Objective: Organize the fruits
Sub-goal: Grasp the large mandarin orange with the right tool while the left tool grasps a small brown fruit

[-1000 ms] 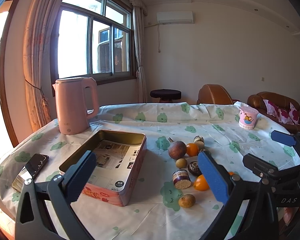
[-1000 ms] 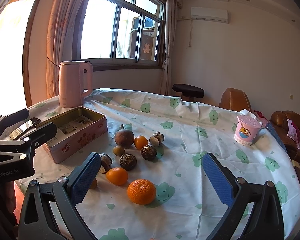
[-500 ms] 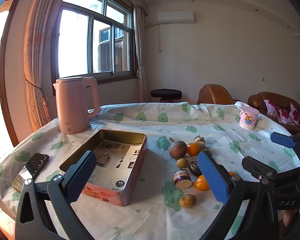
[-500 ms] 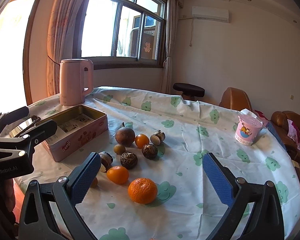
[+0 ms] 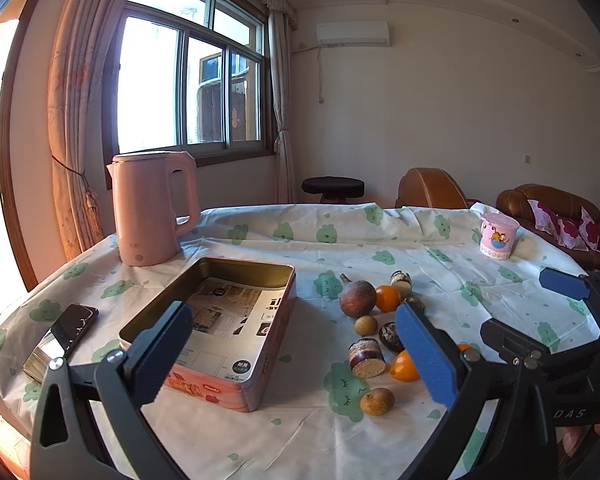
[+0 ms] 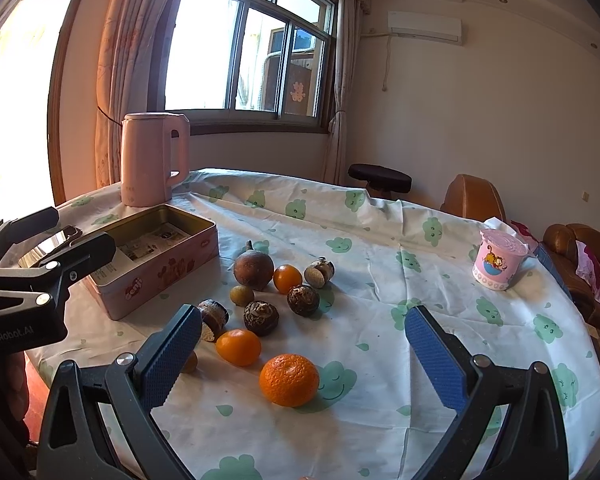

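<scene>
Both sets of jaws stand wide, holding nothing, above the near edge of the worktop (image 6: 380, 248).

Left gripper (image 5: 296, 354): the tin (image 5: 260, 376) sits just ahead of its left jaw, open, printed paper lining its floor, no fruit in it. Ahead of the right jaw lies the fruit cluster: a brown round fruit (image 5: 357, 298), a cut stub (image 5: 366, 358), a small tan fruit (image 5: 377, 401) nearest the jaws. A phone (image 5: 62, 336) lies outside the left jaw; a kettle (image 5: 150, 216) stands beyond the tin.

Right gripper (image 6: 302, 358): a large orange (image 6: 289, 379) lies between the jaws, nearer the left one, on the cloth and untouched. A smaller orange (image 6: 238, 346) sits just beyond it, close to the left jaw tip. Further ahead, dark husked fruits (image 6: 261, 317) cluster with a third orange (image 6: 287, 278). The tin lies ahead and to the left. A pink cup (image 6: 498, 264) stands well out past the right jaw.

All fruit lies on the worktop, outside the tin.
</scene>
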